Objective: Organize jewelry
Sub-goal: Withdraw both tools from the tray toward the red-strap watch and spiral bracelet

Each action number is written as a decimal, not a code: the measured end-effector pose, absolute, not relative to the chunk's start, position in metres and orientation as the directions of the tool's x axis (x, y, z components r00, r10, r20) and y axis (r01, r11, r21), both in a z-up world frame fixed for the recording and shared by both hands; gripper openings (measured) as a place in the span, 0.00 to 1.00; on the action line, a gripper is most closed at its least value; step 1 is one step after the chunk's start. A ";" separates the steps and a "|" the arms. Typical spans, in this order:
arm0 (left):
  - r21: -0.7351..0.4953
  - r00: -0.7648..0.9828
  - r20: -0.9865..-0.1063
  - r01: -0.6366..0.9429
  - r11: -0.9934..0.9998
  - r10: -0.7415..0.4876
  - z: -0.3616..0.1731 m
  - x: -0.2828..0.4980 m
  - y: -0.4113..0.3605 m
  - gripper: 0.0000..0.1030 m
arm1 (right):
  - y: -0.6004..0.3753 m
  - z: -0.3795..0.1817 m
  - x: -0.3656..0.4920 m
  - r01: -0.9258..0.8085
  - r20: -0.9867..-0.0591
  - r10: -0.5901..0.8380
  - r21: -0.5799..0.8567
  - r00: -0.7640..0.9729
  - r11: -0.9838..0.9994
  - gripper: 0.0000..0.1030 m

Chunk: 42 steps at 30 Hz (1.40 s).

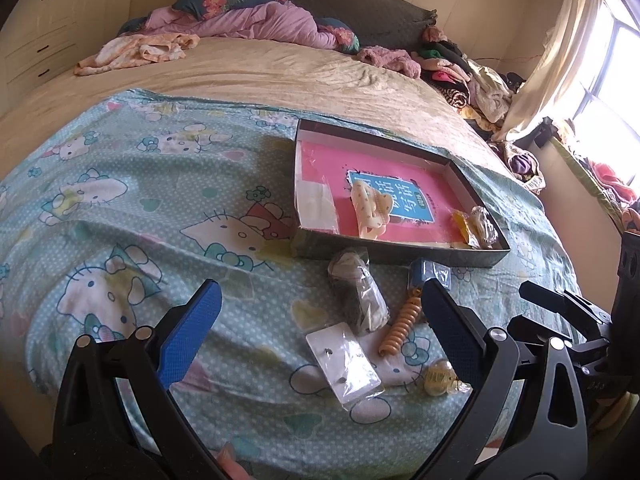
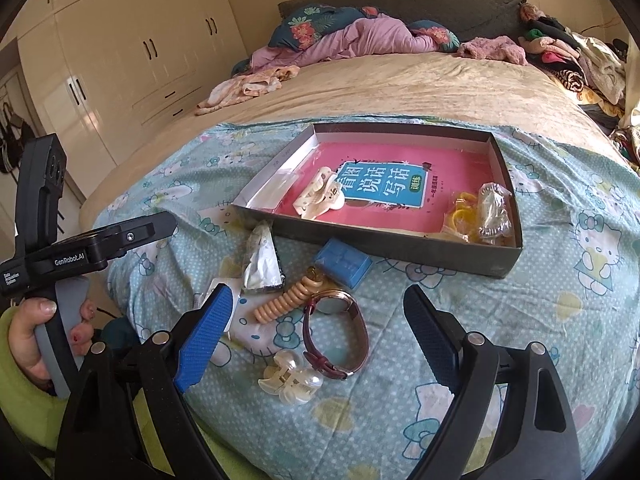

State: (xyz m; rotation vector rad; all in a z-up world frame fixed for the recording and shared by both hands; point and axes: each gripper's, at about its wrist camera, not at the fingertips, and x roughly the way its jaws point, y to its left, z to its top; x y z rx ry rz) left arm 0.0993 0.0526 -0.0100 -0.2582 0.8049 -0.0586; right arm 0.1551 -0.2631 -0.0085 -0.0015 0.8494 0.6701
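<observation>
Two grippers hang over a Hello Kitty sheet spread on the bed, both with their blue-padded fingers spread wide and holding nothing. The left gripper is over the bagged earring card, a dark bagged item and the beige spiral hair tie. The right gripper frames a wristwatch with a maroon strap and a clear claw clip touching the strap's near end.

The shallow grey box sits just beyond the loose pieces, its near wall running left to right. A blue case lies just beside that wall, touching the spiral tie's end. Inside, on a pink book cover, a cream claw clip rests left of centre, and a bagged yellow item with a bagged clear clip fills the near right corner. The box's middle and far side stay bare.

Open sheet stretches to the right of the watch and to the left of the card. The left hand, in a green sleeve, grips its handle at the bed's edge.
</observation>
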 end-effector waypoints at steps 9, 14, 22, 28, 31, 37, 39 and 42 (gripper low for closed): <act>-0.242 0.652 -0.739 -0.023 0.970 -0.169 -0.028 0.092 0.043 0.91 | -0.260 -0.027 0.158 -0.537 -0.723 0.542 0.279 0.429 0.796 0.84; -0.242 0.617 -0.766 -0.017 0.970 -0.180 -0.043 0.091 0.040 0.91 | -0.261 -0.039 0.162 -0.528 -0.739 0.541 0.296 0.402 0.796 0.84; -0.241 0.560 -0.802 0.014 0.970 -0.208 -0.062 0.086 0.027 0.91 | -0.263 -0.059 0.170 -0.512 -0.762 0.542 0.326 0.355 0.795 0.84; -0.232 0.537 -0.815 0.040 0.972 -0.217 -0.071 0.086 0.016 0.90 | -0.258 -0.071 0.177 -0.521 -0.778 0.536 0.324 0.329 0.790 0.82; -0.224 0.529 -0.822 0.042 0.974 -0.212 -0.075 0.088 0.014 0.87 | -0.255 -0.080 0.184 -0.519 -0.793 0.522 0.318 0.314 0.794 0.77; -0.224 0.521 -0.826 0.050 0.973 -0.217 -0.078 0.091 0.011 0.82 | -0.250 -0.086 0.184 -0.536 -0.788 0.521 0.300 0.327 0.790 0.72; -0.221 0.515 -0.830 0.051 0.974 -0.215 -0.080 0.093 0.010 0.81 | -0.251 -0.087 0.184 -0.542 -0.785 0.522 0.294 0.332 0.787 0.67; -0.215 0.510 -0.833 0.055 0.975 -0.213 -0.083 0.095 0.005 0.79 | -0.252 -0.087 0.183 -0.549 -0.782 0.527 0.294 0.333 0.783 0.57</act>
